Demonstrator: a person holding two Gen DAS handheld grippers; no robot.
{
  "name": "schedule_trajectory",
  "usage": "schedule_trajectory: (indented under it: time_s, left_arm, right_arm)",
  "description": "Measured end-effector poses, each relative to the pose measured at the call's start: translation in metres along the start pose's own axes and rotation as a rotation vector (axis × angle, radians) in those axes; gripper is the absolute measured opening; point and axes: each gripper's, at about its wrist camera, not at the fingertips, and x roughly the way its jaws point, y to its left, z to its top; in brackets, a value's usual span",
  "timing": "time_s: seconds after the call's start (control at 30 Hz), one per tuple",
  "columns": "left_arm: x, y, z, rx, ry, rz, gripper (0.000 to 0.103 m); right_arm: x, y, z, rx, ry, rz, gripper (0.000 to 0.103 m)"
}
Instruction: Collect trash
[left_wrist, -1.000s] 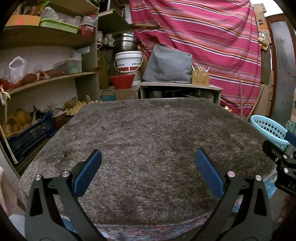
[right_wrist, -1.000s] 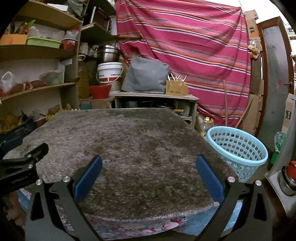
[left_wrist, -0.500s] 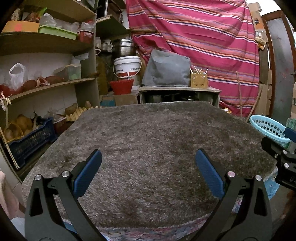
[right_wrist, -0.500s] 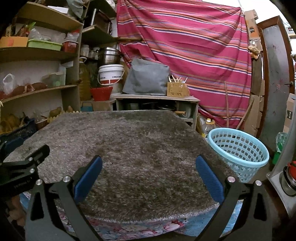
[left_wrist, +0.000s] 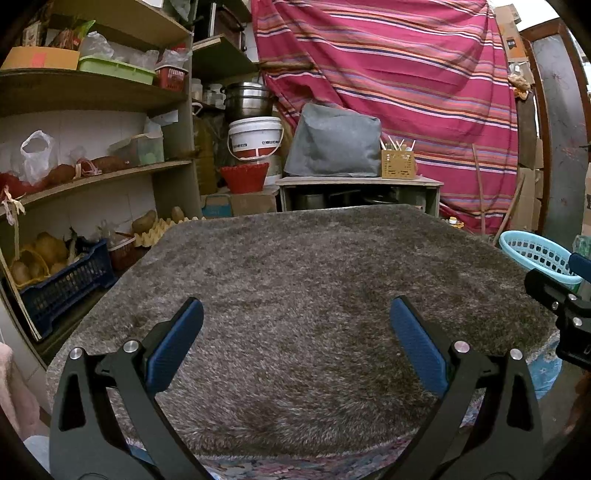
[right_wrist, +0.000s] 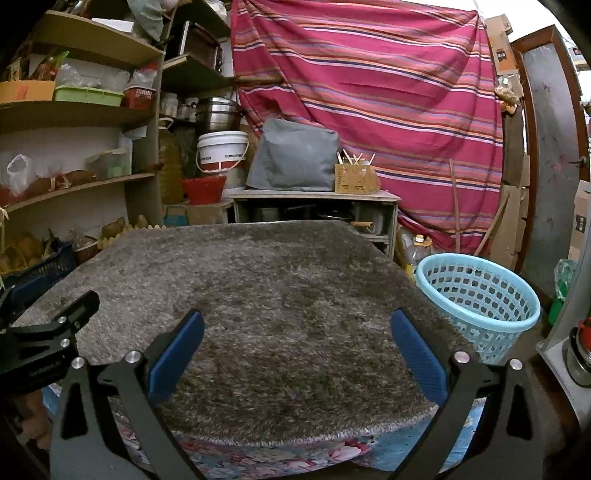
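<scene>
**Two empty tongs, no trash in sight**

The left tongs (left_wrist: 295, 332) and right tongs (right_wrist: 295, 338) both stand apart, holding nothing, over the shaggy grey counter (right_wrist: 258, 280). No trash shows on it. One blue basket (right_wrist: 476, 295) sits at three o'clock; its inside is hidden, so collection may well be finished.

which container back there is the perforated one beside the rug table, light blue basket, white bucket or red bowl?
The light blue plastic basket, standing right of the grey shaggy rug. Its wall is full of holes; the white bucket and red bowl sit far back by the shelves.
</scene>
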Motion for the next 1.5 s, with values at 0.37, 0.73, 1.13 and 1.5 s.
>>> schedule_trajectory:
  time_s: [0.37, 0.73, 1.13, 1.5]
  left_arm:
    - [0.0001, 0.0017, 0.0013, 0.001, -0.005, 0.003, 0.098]
    - [-0.002, 0.0023, 0.0038, -0.005, -0.01, 0.006, 0.098]
    - [-0.0022, 0.004, 0.0047, -0.006, -0.012, 0.008, 0.098]
    - [-0.0026, 0.0048, 0.0069, -0.004, -0.012, 0.02, 0.098]
  right_arm:
    - [0.0002, -0.0002, 0.0009, -0.002, -0.006, -0.001, 0.099]
    - [-0.0026, 0.001, -0.0006, 0.001, -0.019, -0.001, 0.099]
    - [-0.0034, 0.0045, -0.0013, 0.0, -0.018, 0.0, 0.099]
    - [-0.0001, 0.0067, -0.0026, -0.002, -0.007, 0.0, 0.099]
